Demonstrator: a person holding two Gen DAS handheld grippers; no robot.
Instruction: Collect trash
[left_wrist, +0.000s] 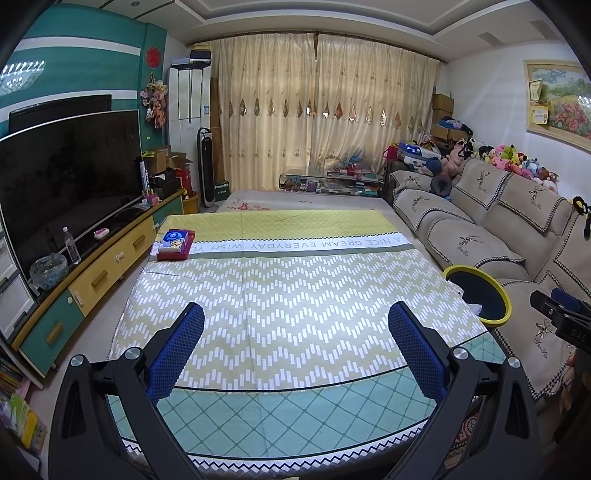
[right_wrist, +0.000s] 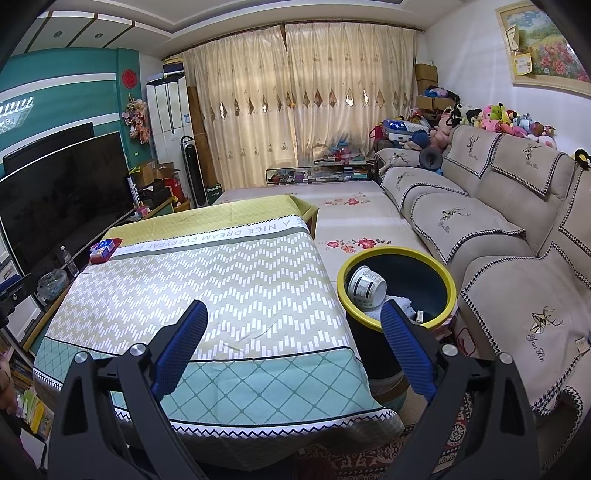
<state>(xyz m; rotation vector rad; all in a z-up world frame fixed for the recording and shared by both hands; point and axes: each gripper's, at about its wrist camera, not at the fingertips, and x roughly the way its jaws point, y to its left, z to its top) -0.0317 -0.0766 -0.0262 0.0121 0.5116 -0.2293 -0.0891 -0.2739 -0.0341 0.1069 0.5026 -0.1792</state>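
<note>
Left tongs (left_wrist: 295, 345): held wide open, empty, above the worktop (left_wrist: 295, 280).
Right tongs (right_wrist: 293, 341): spread open, empty.
Bin (right_wrist: 452, 291): base hidden; white cup (right_wrist: 367, 288) tilted inside.

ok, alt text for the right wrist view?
Open right gripper hovers over a patterned tablecloth, holding nothing. Beside the table, a yellow-rimmed bin holds a white cup and other trash. A beige sofa is on the right.

Curtained window (left_wrist: 325, 110), beige sofa (left_wrist: 498, 229)
</note>
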